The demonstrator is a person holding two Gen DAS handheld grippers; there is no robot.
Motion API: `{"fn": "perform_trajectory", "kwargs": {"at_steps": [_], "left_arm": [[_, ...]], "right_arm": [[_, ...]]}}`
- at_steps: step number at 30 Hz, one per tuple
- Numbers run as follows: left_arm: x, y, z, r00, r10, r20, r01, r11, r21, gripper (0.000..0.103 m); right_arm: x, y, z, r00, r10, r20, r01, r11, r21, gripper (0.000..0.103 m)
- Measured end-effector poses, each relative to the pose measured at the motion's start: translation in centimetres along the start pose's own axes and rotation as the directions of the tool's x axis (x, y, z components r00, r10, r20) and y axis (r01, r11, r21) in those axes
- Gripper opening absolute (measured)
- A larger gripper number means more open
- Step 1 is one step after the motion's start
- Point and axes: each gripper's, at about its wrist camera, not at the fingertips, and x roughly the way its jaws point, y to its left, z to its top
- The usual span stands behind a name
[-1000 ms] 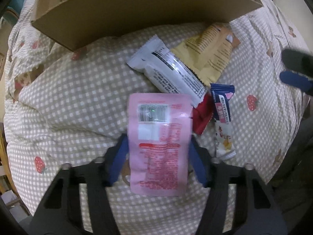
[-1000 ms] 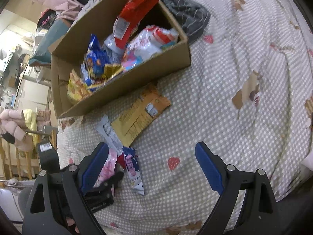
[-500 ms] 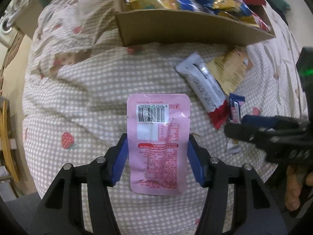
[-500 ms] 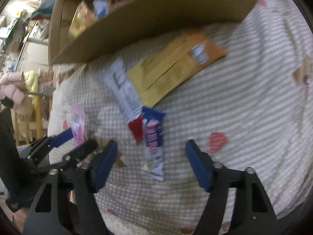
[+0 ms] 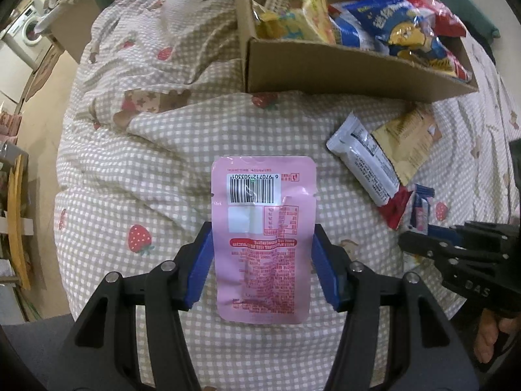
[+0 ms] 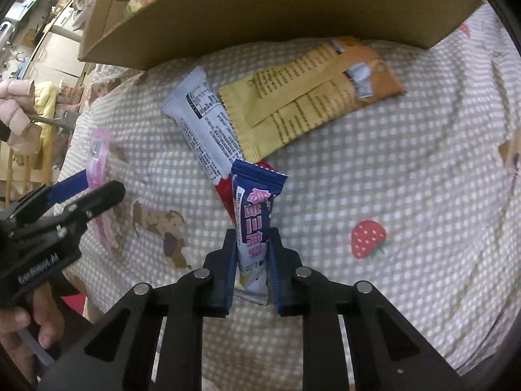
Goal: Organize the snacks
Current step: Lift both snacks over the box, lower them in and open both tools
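Note:
My left gripper (image 5: 262,238) is shut on a pink snack pouch (image 5: 263,228), held above the checked bedspread with its barcode facing up. My right gripper (image 6: 252,238) is shut on a dark blue snack bar (image 6: 255,224) that lies on the bedspread. A white bar (image 6: 203,123) and a yellow-orange packet (image 6: 312,94) lie beyond it, with a red wrapper (image 6: 228,195) under them. The cardboard box (image 5: 325,71) of snacks stands at the back. The left gripper and pink pouch also show in the right wrist view (image 6: 97,159).
The box wall (image 6: 260,13) fills the top of the right wrist view. The bedspread (image 5: 146,169) bulges and drops off at the left, where floor and furniture (image 5: 19,228) show. The right gripper's body (image 5: 462,254) sits at the right of the left view.
My left gripper has risen and pulled back with the pink pouch, so the box interior shows. My right gripper has dropped to the dark blue bar and shut on it.

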Motion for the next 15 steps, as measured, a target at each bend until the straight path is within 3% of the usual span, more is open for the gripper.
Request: {"fn": "perform_trajectory", "kwargs": {"at_steps": [4, 8, 10, 14, 15], "left_arm": [[-0.6, -0.2, -0.6, 1.000, 0.014, 0.022, -0.014, 1.000, -0.001, 0.054], [-1.7, -0.2, -1.4, 0.998, 0.034, 0.051, -0.032, 0.999, -0.029, 0.054], [-2.8, 0.0, -1.9, 0.996, 0.041, 0.085, -0.037, 0.998, -0.047, 0.054], [-5.4, 1.1, -2.0, 0.987, 0.018, 0.159, -0.004, 0.996, -0.087, 0.054], [-6.1, 1.3, -1.9, 0.985, 0.010, 0.173, 0.007, 0.995, -0.099, 0.054]], "right_arm": [[-1.9, 0.4, -0.7, 0.999, 0.023, 0.049, -0.022, 1.000, -0.008, 0.018], [-5.6, -0.7, -2.0, 0.982, 0.050, 0.183, -0.054, 0.998, 0.015, 0.018], [-7.7, -1.3, -2.3, 0.957, 0.083, 0.277, -0.095, 0.995, 0.030, 0.018], [-12.2, -1.8, -2.3, 0.873, 0.164, 0.460, -0.194, 0.981, 0.018, 0.018], [-12.6, -1.9, -2.3, 0.861, 0.173, 0.477, -0.206, 0.978, 0.017, 0.018]]}}
